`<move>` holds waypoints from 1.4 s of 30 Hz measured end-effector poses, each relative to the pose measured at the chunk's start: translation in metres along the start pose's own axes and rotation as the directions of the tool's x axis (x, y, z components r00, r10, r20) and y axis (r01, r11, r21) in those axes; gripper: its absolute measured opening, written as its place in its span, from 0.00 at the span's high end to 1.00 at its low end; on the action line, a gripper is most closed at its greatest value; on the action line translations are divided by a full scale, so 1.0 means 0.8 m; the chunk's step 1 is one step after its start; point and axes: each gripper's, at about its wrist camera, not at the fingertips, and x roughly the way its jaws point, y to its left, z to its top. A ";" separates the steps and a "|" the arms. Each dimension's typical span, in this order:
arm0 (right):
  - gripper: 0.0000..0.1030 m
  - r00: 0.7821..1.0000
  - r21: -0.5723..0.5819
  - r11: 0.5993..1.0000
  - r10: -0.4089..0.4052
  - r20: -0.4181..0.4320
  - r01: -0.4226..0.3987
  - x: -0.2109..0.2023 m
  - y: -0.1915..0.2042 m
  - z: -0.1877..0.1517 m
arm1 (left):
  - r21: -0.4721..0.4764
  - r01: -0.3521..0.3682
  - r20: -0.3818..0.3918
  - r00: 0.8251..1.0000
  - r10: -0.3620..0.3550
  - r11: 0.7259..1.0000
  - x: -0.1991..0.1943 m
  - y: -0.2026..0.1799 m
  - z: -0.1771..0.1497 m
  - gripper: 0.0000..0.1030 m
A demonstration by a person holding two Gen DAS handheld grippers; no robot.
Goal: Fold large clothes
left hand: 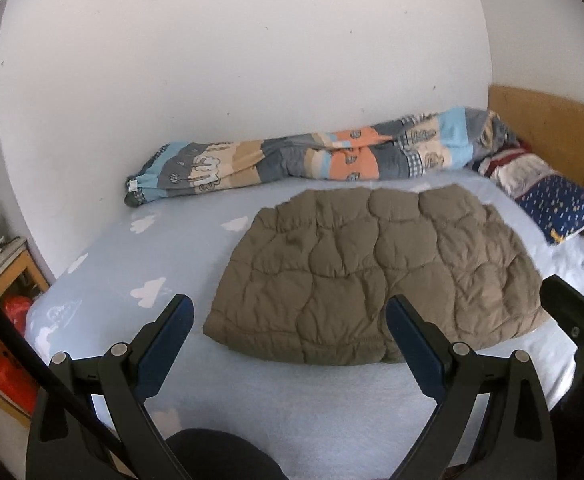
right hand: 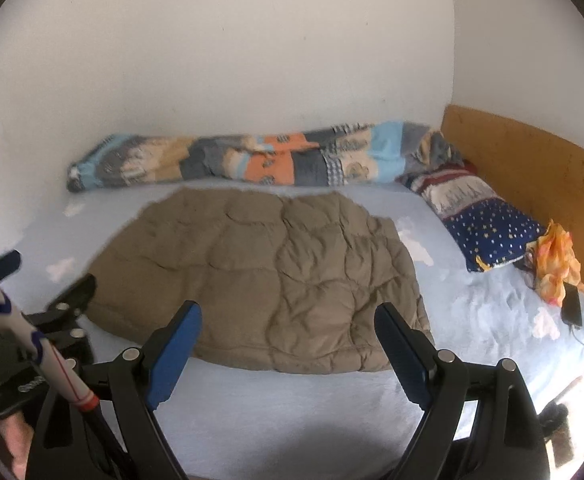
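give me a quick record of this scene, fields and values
garment: brown quilted jacket, lying flat in a compact shape on the bed
surface: light blue cloud-print sheet
left tongs: open, above the jacket's near edge, holding nothing
right tongs: open, above the jacket's near edge, holding nothing
behind jacket: rolled patterned duvet along the wall
right side: pillow, orange cloth, phone

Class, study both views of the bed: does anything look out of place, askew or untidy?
Mostly tidy. The brown jacket lies folded flat on the sheet. The patterned quilt is bunched along the wall, and an orange cloth sits crumpled beside a phone near the pillow.
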 end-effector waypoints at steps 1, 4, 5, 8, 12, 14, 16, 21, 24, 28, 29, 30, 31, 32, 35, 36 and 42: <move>0.11 1.000 0.000 1.000 0.009 0.017 -0.009 -0.012 0.001 0.003 | -0.007 0.006 0.004 1.000 -0.006 1.000 -0.004 0.003 0.003 0.06; 0.09 0.998 -0.003 1.000 0.023 0.061 -0.022 -0.042 0.006 0.013 | -0.024 -0.002 0.028 1.000 0.003 1.000 -0.020 0.009 0.006 0.06; 0.09 0.997 -0.003 1.000 0.027 0.072 -0.027 -0.048 0.007 0.015 | -0.025 -0.005 0.034 0.999 0.005 1.000 -0.024 0.011 0.006 0.06; 0.09 0.994 -0.012 0.999 0.032 0.105 -0.031 -0.066 0.014 0.018 | -0.033 -0.001 0.039 0.999 0.002 0.999 -0.034 0.015 0.008 0.06; 0.09 0.993 -0.011 0.999 0.043 0.109 -0.042 -0.073 0.018 0.017 | -0.035 -0.007 0.045 0.999 0.009 0.999 -0.042 0.018 0.006 0.06; 0.09 0.993 -0.010 0.999 0.045 0.110 -0.044 -0.075 0.018 0.017 | -0.034 -0.006 0.045 0.999 0.007 0.999 -0.044 0.018 0.005 0.06; 0.09 0.992 -0.008 0.999 0.050 0.113 -0.049 -0.077 0.017 0.016 | -0.034 -0.006 0.045 0.999 0.007 0.999 -0.045 0.019 0.005 0.06; 0.09 0.992 -0.010 0.998 0.056 0.111 -0.055 -0.079 0.015 0.013 | -0.031 -0.002 0.034 0.999 0.003 1.000 -0.046 0.016 0.003 0.06; 0.09 0.993 -0.005 0.999 0.054 0.107 -0.053 -0.077 0.012 0.011 | -0.030 0.001 0.013 1.000 0.000 1.000 -0.043 0.016 0.002 0.06; 0.09 0.994 0.002 0.999 0.051 0.097 -0.051 -0.073 0.010 0.010 | -0.028 0.002 0.007 1.000 -0.001 1.000 -0.040 0.015 0.001 0.06; 0.09 0.994 0.003 0.999 0.050 0.094 -0.051 -0.072 0.009 0.009 | -0.028 0.001 0.005 1.000 -0.001 1.000 -0.038 0.015 0.002 0.06; 0.09 0.995 0.004 0.999 0.050 0.092 -0.050 -0.072 0.010 0.009 | -0.030 0.000 0.004 1.000 0.000 1.000 -0.038 0.015 0.002 0.06; 0.09 0.995 0.005 0.999 0.050 0.090 -0.051 -0.070 0.010 0.009 | -0.030 0.000 0.002 1.000 0.000 1.000 -0.038 0.015 0.001 0.06; 0.09 0.995 0.005 0.999 0.050 0.087 -0.051 -0.069 0.010 0.008 | -0.029 -0.004 -0.001 1.000 0.004 1.000 -0.036 0.015 0.001 0.06; 0.09 0.995 0.007 0.999 0.050 0.081 -0.050 -0.065 0.010 0.007 | -0.033 -0.005 -0.013 1.000 0.005 0.999 -0.030 0.017 -0.001 0.06; 0.09 0.996 0.008 0.999 0.049 0.078 -0.050 -0.064 0.011 0.007 | -0.035 -0.004 -0.017 1.000 0.003 0.999 -0.027 0.018 -0.001 0.06; 0.09 0.997 0.011 0.999 0.047 0.063 -0.048 -0.057 0.011 0.004 | -0.039 -0.004 -0.031 1.000 0.003 0.999 -0.019 0.022 -0.002 0.06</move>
